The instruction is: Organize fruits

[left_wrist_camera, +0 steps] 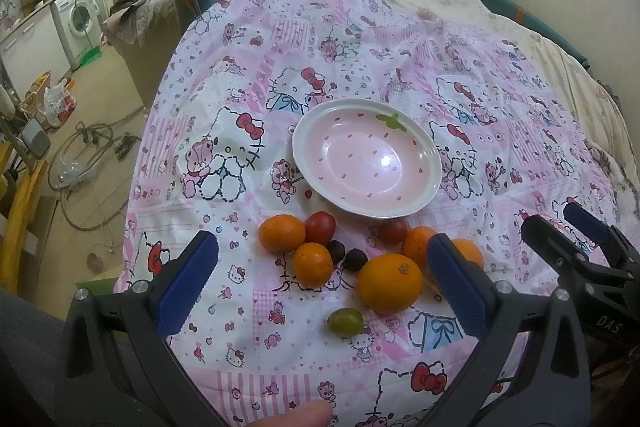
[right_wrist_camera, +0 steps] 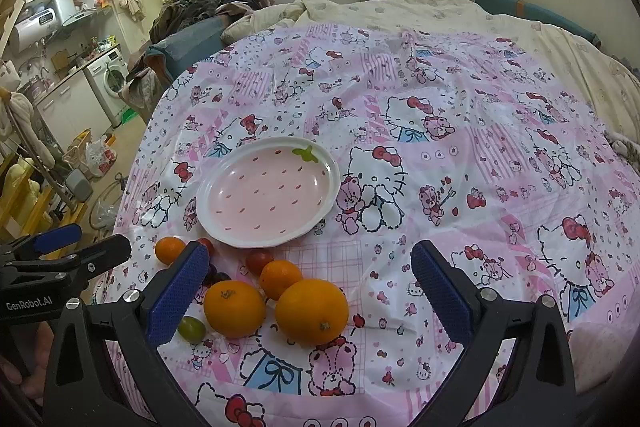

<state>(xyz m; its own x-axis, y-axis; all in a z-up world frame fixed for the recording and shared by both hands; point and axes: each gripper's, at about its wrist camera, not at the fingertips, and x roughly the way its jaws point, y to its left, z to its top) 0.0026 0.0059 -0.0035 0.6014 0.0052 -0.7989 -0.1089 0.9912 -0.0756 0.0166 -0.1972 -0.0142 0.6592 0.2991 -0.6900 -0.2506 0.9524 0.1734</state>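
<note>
An empty pink strawberry-pattern plate point(left_wrist_camera: 366, 159) point(right_wrist_camera: 268, 193) lies on the cartoon-cat quilt. In front of it sits a loose cluster of fruit: several oranges, the biggest point(left_wrist_camera: 390, 283) point(right_wrist_camera: 311, 311) nearest me, two red tomatoes point(left_wrist_camera: 320, 227) point(right_wrist_camera: 259, 261), two dark grapes point(left_wrist_camera: 355, 259) and a green grape point(left_wrist_camera: 346, 321) point(right_wrist_camera: 192, 328). My left gripper point(left_wrist_camera: 322, 285) hovers open just short of the cluster, its right finger hiding part of an orange. My right gripper point(right_wrist_camera: 310, 291) is open too, its jaws on either side of the large oranges, holding nothing.
The quilt point(right_wrist_camera: 460, 167) covers a bed with a cream duvet point(right_wrist_camera: 520, 27) behind. To the left the bed edge drops to a floor with hoses, bags and a washing machine point(left_wrist_camera: 78, 19). Each gripper shows in the other's view point(left_wrist_camera: 550, 215) point(right_wrist_camera: 100, 237).
</note>
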